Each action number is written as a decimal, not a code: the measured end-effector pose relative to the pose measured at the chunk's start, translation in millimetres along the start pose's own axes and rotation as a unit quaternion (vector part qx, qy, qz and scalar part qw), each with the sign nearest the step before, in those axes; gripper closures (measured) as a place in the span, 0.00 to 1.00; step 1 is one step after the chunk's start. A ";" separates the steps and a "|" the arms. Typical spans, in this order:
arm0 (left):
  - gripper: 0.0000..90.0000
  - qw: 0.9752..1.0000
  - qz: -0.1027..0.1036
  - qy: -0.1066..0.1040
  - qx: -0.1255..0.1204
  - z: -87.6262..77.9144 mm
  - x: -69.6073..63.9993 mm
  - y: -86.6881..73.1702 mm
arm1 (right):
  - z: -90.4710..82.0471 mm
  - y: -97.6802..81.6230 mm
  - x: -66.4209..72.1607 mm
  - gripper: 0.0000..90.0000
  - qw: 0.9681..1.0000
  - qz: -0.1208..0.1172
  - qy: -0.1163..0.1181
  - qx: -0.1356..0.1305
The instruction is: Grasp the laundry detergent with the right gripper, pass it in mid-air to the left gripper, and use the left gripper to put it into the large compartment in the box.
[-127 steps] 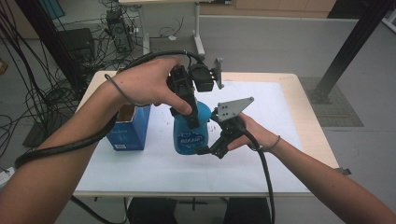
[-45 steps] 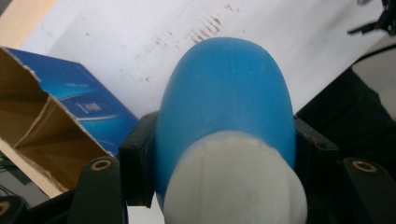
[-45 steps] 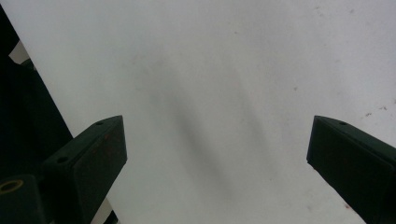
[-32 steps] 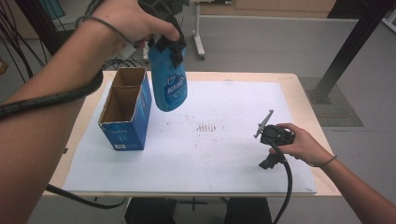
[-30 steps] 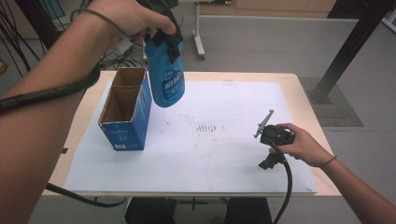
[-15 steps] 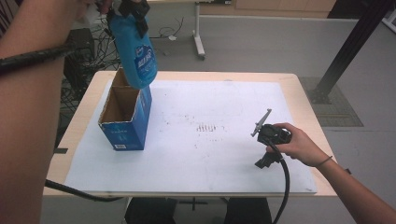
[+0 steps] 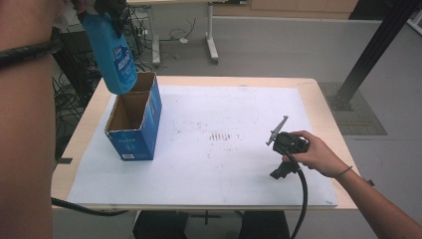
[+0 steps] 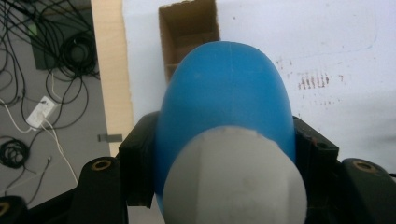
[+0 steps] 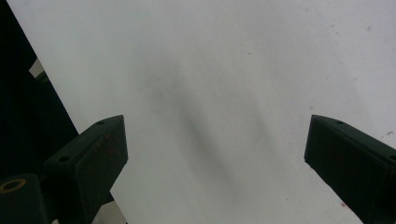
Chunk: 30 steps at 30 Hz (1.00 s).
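Left claw (image 8: 224, 154) clamps the blue bottle (image 7: 113, 59) above the cardboard box (image 7: 133, 124); lowered off-centre, it could snag the rim. Right claw (image 9: 215, 158) gapes empty.

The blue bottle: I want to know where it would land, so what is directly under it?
Under the blue bottle, clamped in the left gripper, stands the open cardboard box. Its inside looks empty, though the bottle covers part of it.

Bottle (image 7: 115, 57) above box (image 7: 133, 124), table's (image 7: 318, 97) left.

labels on blue bottle (image 7: 113, 55) and blue box (image 7: 133, 128) too blurred to read.
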<state>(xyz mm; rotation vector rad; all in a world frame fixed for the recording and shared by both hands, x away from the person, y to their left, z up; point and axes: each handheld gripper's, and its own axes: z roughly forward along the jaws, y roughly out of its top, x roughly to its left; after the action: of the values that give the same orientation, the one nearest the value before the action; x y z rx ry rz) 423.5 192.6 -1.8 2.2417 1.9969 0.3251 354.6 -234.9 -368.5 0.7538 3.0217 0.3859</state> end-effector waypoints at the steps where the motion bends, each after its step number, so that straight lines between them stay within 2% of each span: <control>1: 0.42 1.000 -0.004 0.000 0.001 1.3 1.6 -0.2 | -0.2 -0.1 -0.3 0.07 1.000 0.001 -0.002 0.000; 8: 0.42 1.000 -0.015 0.002 0.007 15.6 9.4 -1.7 | -1.9 -1.0 -1.9 0.06 1.000 0.003 -0.004 -0.001; 12: 0.42 1.000 -0.019 -0.004 0.009 25.2 12.3 -1.8 | -1.9 -1.2 -1.9 0.06 1.000 0.005 -0.001 -0.004; 21: 0.42 1.000 -0.024 -0.005 0.020 59.3 16.6 -2.3 | 1.4 -3.6 -1.4 0.06 1.000 0.006 0.003 -0.006; 26: 0.42 0.999 -0.028 -0.015 0.024 76.8 17.4 -1.7 | 3.7 -4.9 -2.1 0.06 1.000 0.009 0.004 -0.006; 30: 0.42 0.999 -0.028 -0.013 0.029 88.1 17.5 -0.7 | 5.6 -4.7 -1.8 0.06 1.000 0.009 0.004 -0.003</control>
<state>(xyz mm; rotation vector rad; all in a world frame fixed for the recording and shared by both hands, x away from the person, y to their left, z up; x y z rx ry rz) 445.8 214.6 -86.0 2.2058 2.0779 0.2355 354.4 -238.4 -375.2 0.7815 3.0227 0.3979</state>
